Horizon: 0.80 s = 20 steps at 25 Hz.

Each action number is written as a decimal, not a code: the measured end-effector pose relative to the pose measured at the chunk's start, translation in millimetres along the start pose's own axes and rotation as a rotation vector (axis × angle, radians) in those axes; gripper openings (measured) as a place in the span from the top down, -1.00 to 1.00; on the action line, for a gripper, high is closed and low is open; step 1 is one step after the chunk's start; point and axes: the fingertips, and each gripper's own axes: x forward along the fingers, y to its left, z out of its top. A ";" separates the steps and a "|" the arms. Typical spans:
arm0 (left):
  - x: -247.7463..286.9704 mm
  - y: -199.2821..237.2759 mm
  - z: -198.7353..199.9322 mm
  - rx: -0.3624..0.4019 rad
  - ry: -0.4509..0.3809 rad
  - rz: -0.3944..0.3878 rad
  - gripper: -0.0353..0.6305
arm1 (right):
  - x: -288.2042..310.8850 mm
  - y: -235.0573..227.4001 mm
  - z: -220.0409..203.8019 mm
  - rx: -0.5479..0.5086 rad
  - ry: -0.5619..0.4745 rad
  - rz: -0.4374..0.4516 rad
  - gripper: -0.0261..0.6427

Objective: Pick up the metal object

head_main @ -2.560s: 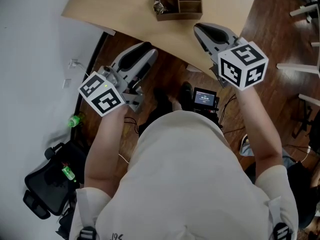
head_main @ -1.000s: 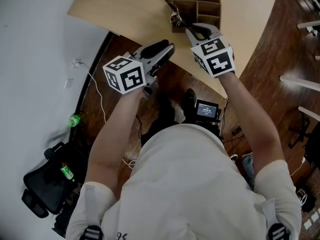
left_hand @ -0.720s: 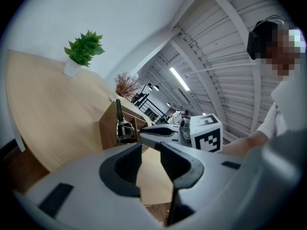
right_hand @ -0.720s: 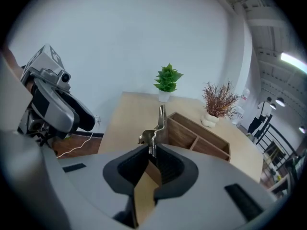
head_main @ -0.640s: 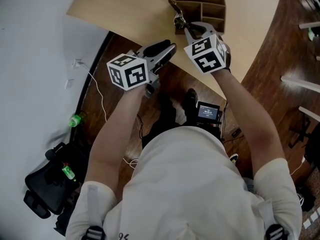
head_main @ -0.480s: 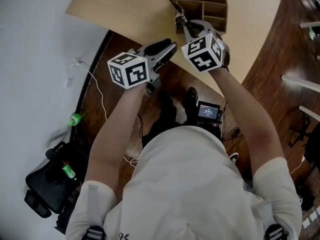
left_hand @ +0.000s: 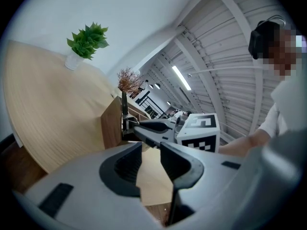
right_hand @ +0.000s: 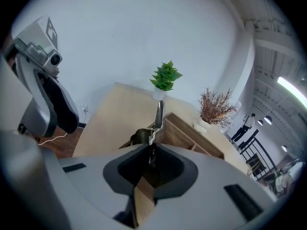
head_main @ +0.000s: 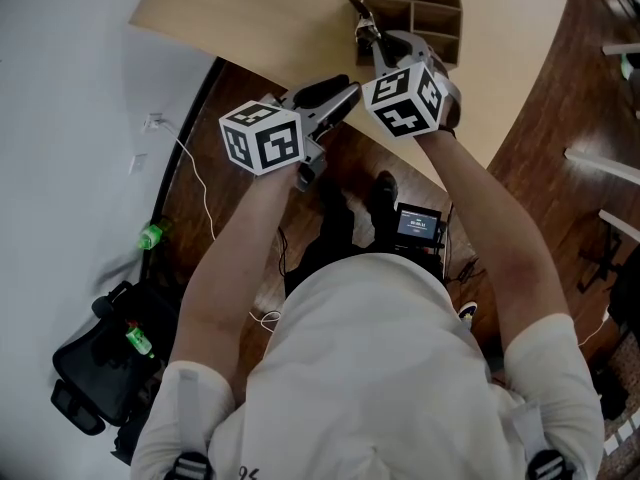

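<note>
2 grippers: right gripper [right_hand: 150,148] jaws clamp metal object [right_hand: 158,113] at organizer [right_hand: 192,134]; left gripper [left_hand: 150,153] jaws apart, empty; potted plant [right_hand: 165,79] in gripper views only.

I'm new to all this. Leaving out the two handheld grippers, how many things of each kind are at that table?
Potted plants: 2 (green leafy plant in a white pot, dried brown twiggy plant in a white pot)
Wooden compartment box: 1
Slim metal utensil: 1, clamped in the right gripper
Total: 4
</note>
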 end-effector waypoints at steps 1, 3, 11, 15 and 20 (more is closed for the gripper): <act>0.9 -0.2 -0.5 -0.001 0.001 -0.003 0.60 | 2.1 -0.9 -0.4 -0.001 0.003 -0.008 0.84; 2.5 -1.4 -1.8 -0.003 0.004 -0.006 0.60 | 5.8 -3.0 -1.8 -0.002 0.011 -0.024 0.84; 1.1 -3.2 -7.0 -0.007 0.012 -0.002 0.60 | 17.2 -11.3 -8.3 -0.009 0.026 -0.053 0.84; -3.3 -1.6 -9.1 -0.007 0.012 0.000 0.60 | 18.7 -9.1 -6.0 -0.048 0.018 -0.072 0.84; -2.4 -1.3 -13.3 -0.016 0.020 -0.001 0.60 | 24.3 -11.0 -4.7 -0.133 0.021 -0.118 0.84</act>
